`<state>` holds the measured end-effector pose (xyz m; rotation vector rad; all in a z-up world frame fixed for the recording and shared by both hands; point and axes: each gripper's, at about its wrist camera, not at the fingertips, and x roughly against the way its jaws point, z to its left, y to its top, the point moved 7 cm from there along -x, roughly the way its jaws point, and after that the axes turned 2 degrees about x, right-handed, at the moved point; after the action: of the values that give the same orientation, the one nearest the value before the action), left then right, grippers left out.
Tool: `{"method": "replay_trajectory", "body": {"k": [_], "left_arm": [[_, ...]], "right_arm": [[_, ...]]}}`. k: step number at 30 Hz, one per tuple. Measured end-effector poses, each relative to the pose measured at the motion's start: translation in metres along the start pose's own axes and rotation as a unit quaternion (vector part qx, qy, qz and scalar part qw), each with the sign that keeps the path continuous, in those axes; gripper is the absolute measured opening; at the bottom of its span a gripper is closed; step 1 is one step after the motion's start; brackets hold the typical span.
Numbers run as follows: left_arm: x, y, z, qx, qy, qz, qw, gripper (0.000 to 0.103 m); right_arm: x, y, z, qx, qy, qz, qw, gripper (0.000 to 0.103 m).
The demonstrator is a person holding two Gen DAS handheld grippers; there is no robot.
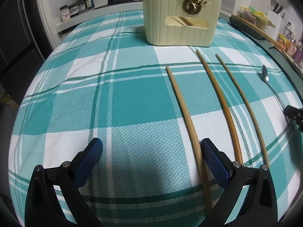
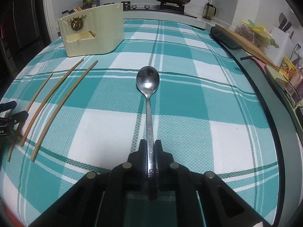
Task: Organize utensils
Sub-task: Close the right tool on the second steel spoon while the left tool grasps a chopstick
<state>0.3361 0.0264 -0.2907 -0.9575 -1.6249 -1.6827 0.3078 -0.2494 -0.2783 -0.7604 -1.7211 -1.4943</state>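
My right gripper [image 2: 151, 147] blocks the spoon's [image 2: 148, 83] handle end; its jaws are clamped on that handle, bowl pointing up-frame at centre. My left gripper [image 1: 151, 147] has jaws wide apart, one chopstick [image 1: 186, 117] just inside the right pad, its lower end hidden. Holder [image 1: 180, 32] top centre.

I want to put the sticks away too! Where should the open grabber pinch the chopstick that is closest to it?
Pinch the nearest chopstick near its thick end, coming straight down from above. It lies flat on the tablecloth and already runs between the open left gripper's fingers, close to one pad. It lies apart from the other chopsticks, so the fingers fit either side.
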Motion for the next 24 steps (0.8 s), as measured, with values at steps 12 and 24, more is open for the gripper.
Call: {"method": "replay_trajectory", "body": {"k": [12, 24], "left_arm": [[0.001, -0.005, 0.006, -0.022, -0.015, 0.034, 0.9991, 0.103], [-0.015, 0.014, 0.001, -0.028, -0.016, 0.079, 0.9964, 0.103]], "right_arm": [[-0.002, -0.001, -0.002, 0.004, 0.017, -0.018, 1.000, 0.039], [-0.007, 0.004, -0.004, 0.025, 0.044, 0.024, 0.998, 0.042]]}}
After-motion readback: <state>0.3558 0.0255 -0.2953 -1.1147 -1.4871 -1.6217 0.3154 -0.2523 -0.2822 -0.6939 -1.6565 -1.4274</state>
